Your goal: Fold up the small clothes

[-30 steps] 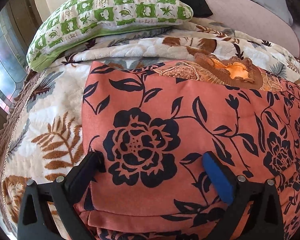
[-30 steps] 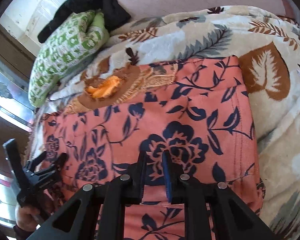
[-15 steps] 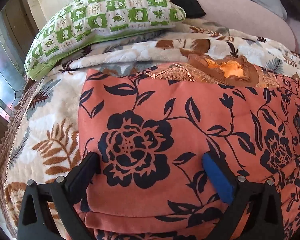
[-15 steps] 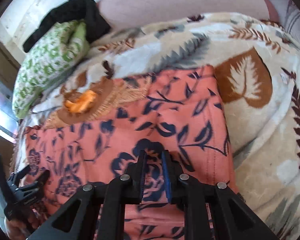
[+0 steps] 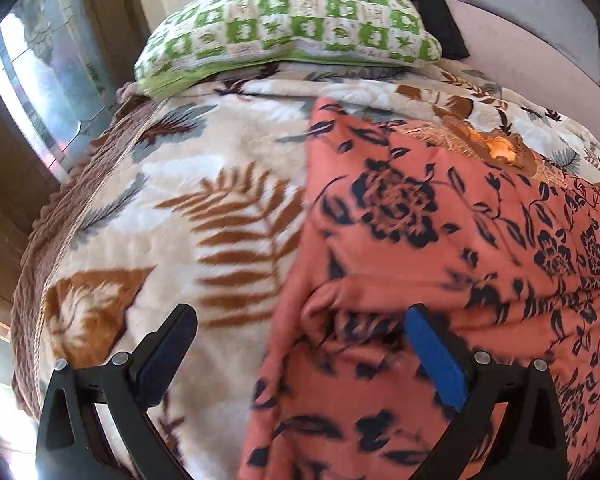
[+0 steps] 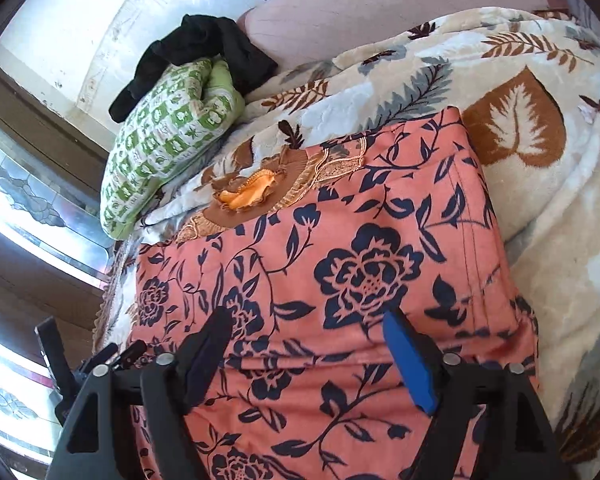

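the salmon floral garment lies folded and flat on the leaf-print blanket covering the bed, its embroidered brown neckline at the far edge. the right tool hovers over its near part with fingers spread apart, holding nothing. the left tool is likewise wide apart, straddling the garment's left edge. a green checked pillow sits far left.

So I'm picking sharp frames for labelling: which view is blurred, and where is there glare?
Left wrist view: motion-smeared, the floral garment print streaks near the left gripper; window bright. Right wrist view: sharp print, window panes blown out at left.
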### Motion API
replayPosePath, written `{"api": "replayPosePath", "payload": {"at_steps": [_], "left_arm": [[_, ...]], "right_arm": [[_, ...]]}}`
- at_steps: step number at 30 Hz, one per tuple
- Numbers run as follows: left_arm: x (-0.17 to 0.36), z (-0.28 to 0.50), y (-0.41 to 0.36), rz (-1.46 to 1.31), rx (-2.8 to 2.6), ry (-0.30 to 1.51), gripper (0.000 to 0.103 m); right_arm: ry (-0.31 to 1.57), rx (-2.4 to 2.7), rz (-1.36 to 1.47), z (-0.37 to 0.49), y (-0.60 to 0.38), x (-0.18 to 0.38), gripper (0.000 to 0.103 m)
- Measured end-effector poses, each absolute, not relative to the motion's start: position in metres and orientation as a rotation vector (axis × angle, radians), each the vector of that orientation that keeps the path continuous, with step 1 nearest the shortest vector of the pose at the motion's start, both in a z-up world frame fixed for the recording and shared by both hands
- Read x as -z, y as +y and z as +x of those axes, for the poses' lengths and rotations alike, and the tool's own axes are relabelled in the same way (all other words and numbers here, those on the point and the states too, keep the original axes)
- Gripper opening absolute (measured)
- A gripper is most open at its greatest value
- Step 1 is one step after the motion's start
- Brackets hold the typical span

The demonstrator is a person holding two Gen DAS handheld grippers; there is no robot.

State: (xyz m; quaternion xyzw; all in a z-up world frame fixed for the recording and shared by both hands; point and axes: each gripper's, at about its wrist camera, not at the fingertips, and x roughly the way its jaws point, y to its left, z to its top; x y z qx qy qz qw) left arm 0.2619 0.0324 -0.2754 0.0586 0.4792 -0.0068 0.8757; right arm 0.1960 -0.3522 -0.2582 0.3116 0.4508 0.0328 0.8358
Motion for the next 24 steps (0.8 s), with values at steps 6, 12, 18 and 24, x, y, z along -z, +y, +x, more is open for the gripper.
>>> {"api": "replayPosePath", "payload": {"at_steps": [6, 12, 18, 24], "left_arm": [[0.276, 0.185, 0.098, -0.013, 0.048, 0.998, 0.103], [0.292, 0.134, 0.108, -0.094, 0.199, 1.109, 0.051], [0.295, 0.119, 0.103, -0.146, 0.226, 1.161, 0.058], [0.306, 0.101, 0.095, -0.076, 0.232, 1.229, 0.067]], "right_arm": [[0.924, -0.068, 0.574, 0.119, -0.344, 0.254, 0.081], [0.874, 0.011, 0.661, 0.042, -0.382, 0.244, 0.081], [0.877, 0.104, 0.684, -0.011, -0.415, 0.234, 0.081], [0.964, 0.148, 0.666, -0.052, -0.429, 0.243, 0.081]]}}
